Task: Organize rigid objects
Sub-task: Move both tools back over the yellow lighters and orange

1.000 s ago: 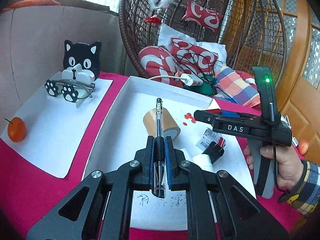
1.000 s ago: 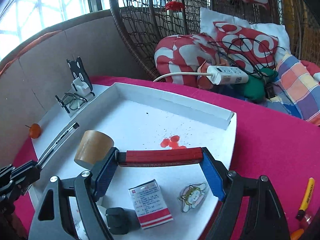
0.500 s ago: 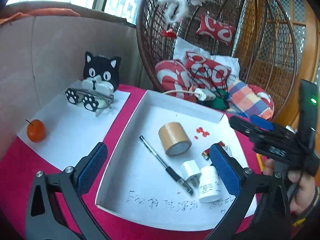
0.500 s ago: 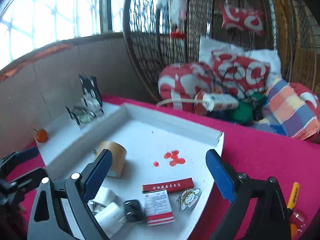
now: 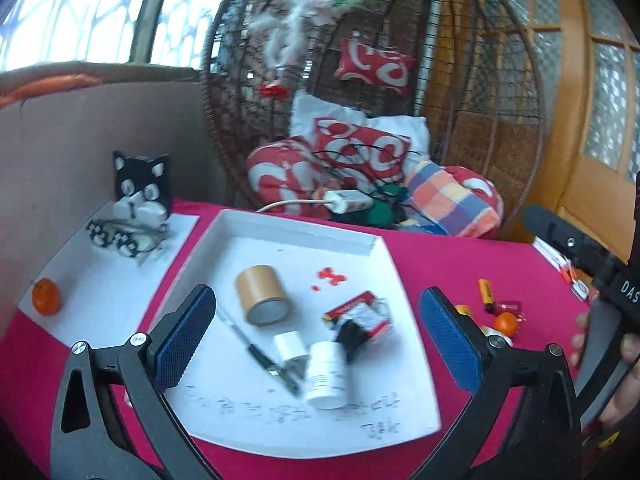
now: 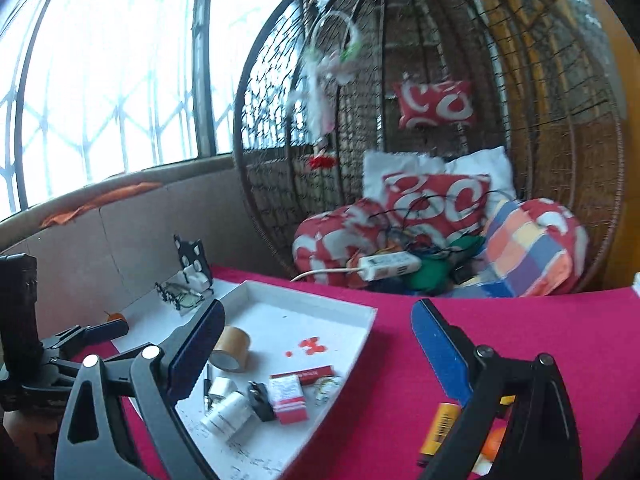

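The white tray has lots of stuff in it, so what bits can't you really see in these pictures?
- Writing on the white tray floor: left wrist view, blurred.
- Label on the white bottle: both views, blurred and small.
- Pen tip: left wrist view, smeared by blur.
- Sticker beside the red-and-white box: right wrist view, blurred.
- Yellow cutter: right wrist view, partly behind the right tool.

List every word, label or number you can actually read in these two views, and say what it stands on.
"DAS": white letters on the black body of the right gripper.
Handwritten black characters on the white tray's floor: blurred, unreadable.
Label on the white plastic bottle: too blurred.
Red and white carton: print too small.
Flat red box: lettering unreadable.
Yellow lighter: print unreadable.
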